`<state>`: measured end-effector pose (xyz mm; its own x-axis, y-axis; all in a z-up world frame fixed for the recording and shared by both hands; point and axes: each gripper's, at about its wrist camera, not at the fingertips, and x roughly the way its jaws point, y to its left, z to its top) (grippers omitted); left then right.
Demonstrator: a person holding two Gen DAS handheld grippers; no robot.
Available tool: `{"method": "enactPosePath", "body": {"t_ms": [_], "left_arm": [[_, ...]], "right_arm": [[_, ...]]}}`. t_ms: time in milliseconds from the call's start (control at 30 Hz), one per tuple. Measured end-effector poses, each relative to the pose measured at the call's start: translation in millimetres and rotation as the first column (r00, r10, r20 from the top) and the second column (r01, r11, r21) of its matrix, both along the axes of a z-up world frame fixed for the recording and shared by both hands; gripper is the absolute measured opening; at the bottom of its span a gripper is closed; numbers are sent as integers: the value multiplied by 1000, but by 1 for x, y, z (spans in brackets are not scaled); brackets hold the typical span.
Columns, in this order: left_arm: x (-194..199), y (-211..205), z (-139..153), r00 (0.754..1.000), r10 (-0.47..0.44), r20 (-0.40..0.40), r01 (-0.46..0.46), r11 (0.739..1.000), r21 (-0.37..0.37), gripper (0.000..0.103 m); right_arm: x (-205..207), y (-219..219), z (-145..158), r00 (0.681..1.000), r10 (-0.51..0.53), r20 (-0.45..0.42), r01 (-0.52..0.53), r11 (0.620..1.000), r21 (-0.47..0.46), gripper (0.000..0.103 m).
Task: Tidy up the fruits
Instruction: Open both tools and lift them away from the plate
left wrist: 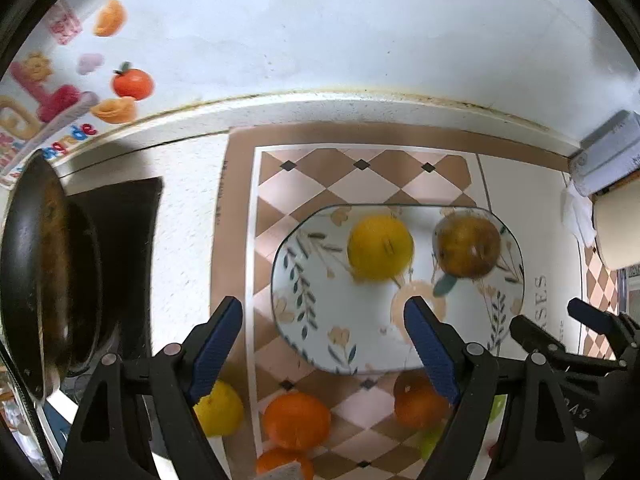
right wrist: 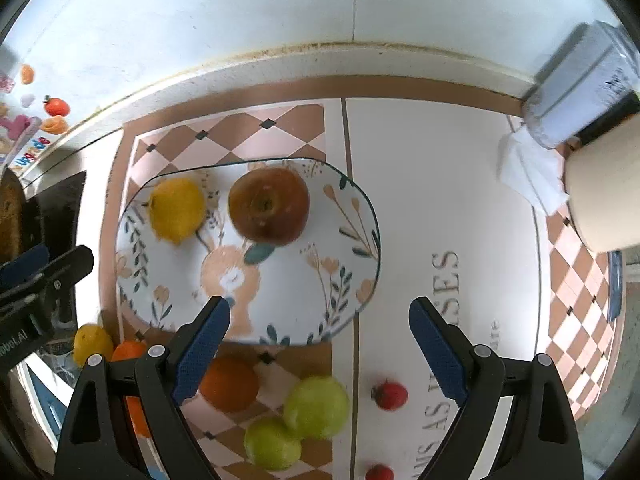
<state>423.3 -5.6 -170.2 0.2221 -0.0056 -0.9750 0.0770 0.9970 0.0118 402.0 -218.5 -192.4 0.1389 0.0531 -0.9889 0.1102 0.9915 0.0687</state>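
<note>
Two fruits already lie on the plate [right wrist: 352, 200]: a lemon [right wrist: 178, 210] at its far left and a brown apple [right wrist: 269, 205] beside it. Left on the mat just short of the plate's near rim are an orange [right wrist: 228, 384], two green apples [right wrist: 316, 406], a second lemon [right wrist: 92, 342] and small red fruits [right wrist: 390, 395]. The left gripper [left wrist: 323, 314] and right gripper [right wrist: 320, 316] hover wide apart and empty over the plate's near edge, so most of the sorting seems undone
</note>
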Motion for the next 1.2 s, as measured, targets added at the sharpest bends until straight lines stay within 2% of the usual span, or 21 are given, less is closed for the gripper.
{"method": "enactPosePath", "body": {"t_ms": [133, 400, 500, 800, 1000, 1200], "left_arm": [[-28, 1, 13, 999, -4, 44, 3, 1000, 16, 83], [-82, 2, 46, 990, -14, 140, 10, 1000, 28, 82], [-101, 4, 58, 986, -6, 166, 4, 1000, 10, 82], [-154, 7, 102, 962, -17, 273, 18, 1000, 0, 82], [-179, 12, 121, 951, -12, 310, 19, 1000, -21, 82], [-190, 16, 122, 952, 2, 307, 10, 999, -36, 82]], "right_arm": [[-22, 13, 16, 999, 1, 51, -1, 1000, -12, 93], [-74, 19, 67, 988, 10, 157, -8, 1000, -16, 93], [-94, 20, 87, 981, 11, 195, -11, 1000, -2, 93], [-149, 25, 135, 957, 24, 290, -21, 1000, -13, 93], [-171, 24, 158, 942, 19, 335, -23, 1000, 6, 93], [-178, 25, 166, 939, 14, 344, -32, 998, 46, 93]]}}
